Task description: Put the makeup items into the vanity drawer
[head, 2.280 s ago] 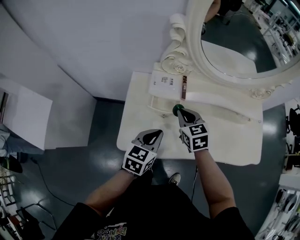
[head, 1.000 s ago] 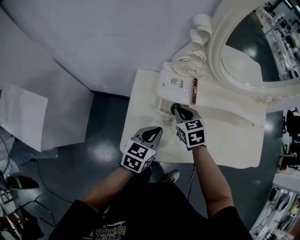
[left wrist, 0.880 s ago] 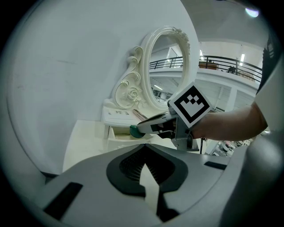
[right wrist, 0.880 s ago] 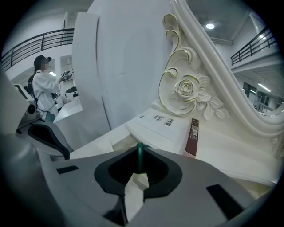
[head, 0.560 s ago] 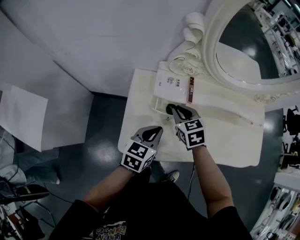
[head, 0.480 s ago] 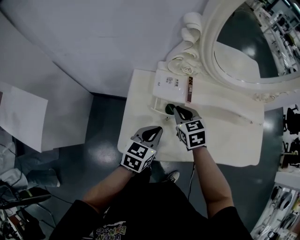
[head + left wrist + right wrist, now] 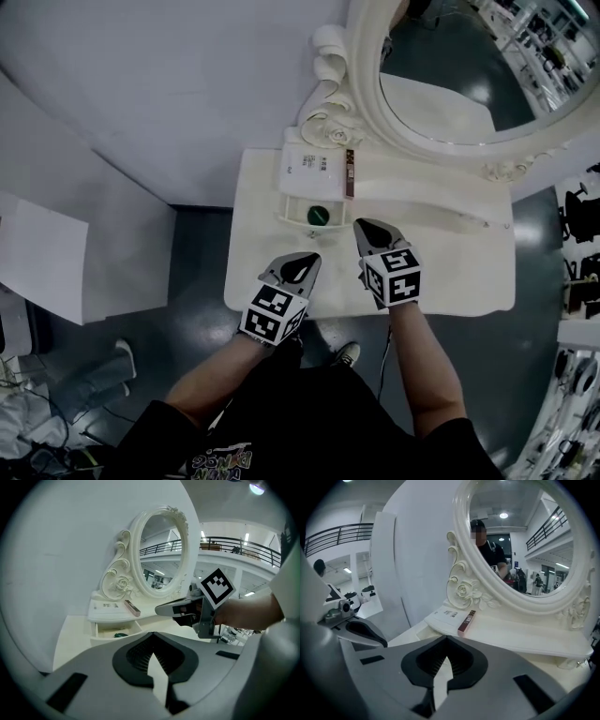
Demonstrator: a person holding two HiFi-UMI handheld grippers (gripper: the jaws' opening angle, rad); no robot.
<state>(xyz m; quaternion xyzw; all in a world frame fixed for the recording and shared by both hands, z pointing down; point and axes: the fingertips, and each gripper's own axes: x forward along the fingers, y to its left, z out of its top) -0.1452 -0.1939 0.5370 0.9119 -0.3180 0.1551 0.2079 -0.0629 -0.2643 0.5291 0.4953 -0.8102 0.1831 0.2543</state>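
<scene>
Vanity top (image 7: 450,272) bare along front edge and right side: free passage there. At left rear corner, drawer (image 7: 292,212) stands pulled out, open from above, green round case (image 7: 317,215) inside. Shelf (image 7: 422,187) just behind carries white box (image 7: 309,167) and lipstick carton (image 7: 350,174). Carved mirror frame (image 7: 366,84) walls off rear edge.

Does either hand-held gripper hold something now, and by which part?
Nothing is held: the left hand-held gripper and the right hand-held gripper are both shut and empty.

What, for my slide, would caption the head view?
Green jar in open drawer; left tongs and right tongs shut, empty, over the vanity.
</scene>
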